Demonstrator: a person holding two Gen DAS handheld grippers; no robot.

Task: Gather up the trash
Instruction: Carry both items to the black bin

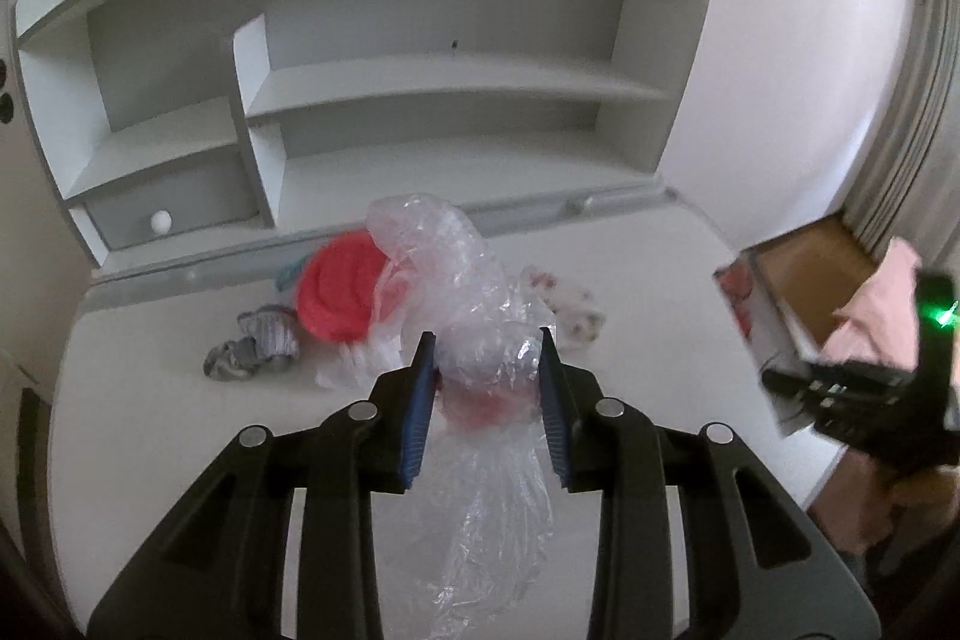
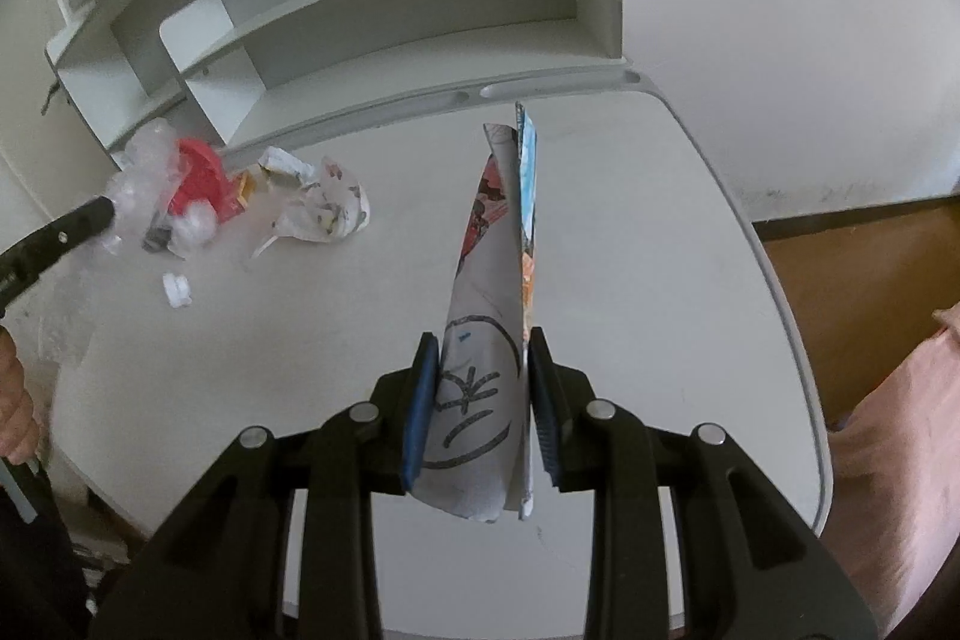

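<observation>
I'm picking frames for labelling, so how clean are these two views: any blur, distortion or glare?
Left wrist view: strong fisheye bending of the shelf unit, soft blur overall, green glare on the right hand-held gripper. Right wrist view: same curved distortion, the printed paper fairly sharp, the clear plastic bag at the left edge motion-smeared.

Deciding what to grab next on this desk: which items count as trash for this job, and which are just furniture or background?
Trash:
- crumpled clear plastic bag, in left hand-held gripper
- folded printed paper, in right hand-held gripper
- crumpled white printed wrapper
- small white cap

Background:
- white shelf unit with star cutout
- white desk
</observation>
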